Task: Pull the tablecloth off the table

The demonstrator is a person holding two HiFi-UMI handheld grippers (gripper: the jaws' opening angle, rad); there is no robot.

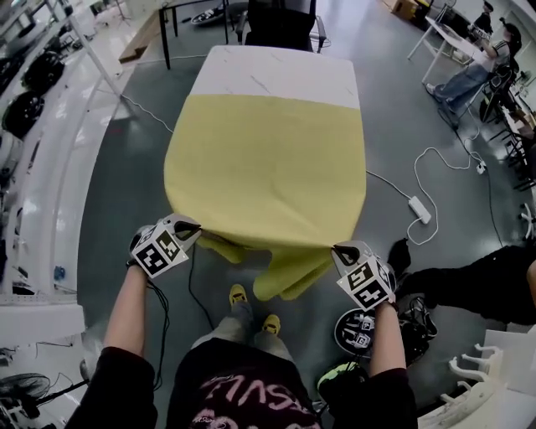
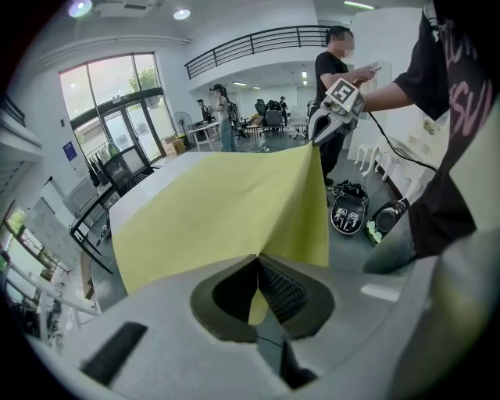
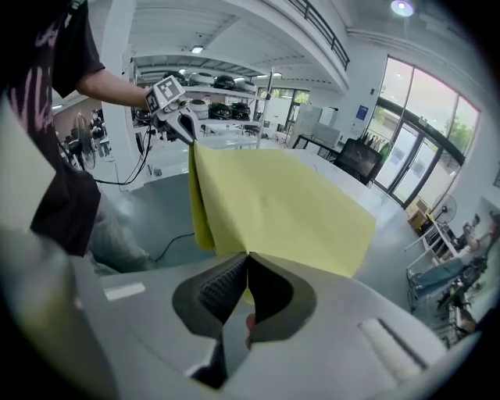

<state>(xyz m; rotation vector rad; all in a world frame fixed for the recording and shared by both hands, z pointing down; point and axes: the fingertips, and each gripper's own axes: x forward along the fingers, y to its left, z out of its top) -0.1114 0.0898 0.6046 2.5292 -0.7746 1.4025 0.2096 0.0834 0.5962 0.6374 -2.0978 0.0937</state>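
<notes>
While both grippers pinch it, the yellow tablecloth (image 1: 264,167) covers only the near part of the table (image 1: 280,67).
Head view: left gripper (image 1: 191,228) and right gripper (image 1: 339,250) each hold a near corner, and the far tabletop is bare. Left gripper view: jaws clamped on the cloth edge. Right gripper view: same deal, cloth pinched tight.

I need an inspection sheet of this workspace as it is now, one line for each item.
Surface: white table, only its far strip bare.
Job's things: yellow tablecloth covers the rest; near edge held off the table.
Clutter: nothing seen on the table; black gear on the floor.
Grippers: left gripper and right gripper each shut on a near corner of the tablecloth.
Cables: white cable with power strip on the floor, right of the table.
Surroundings: black chair at the far end; seated person far right.
</notes>
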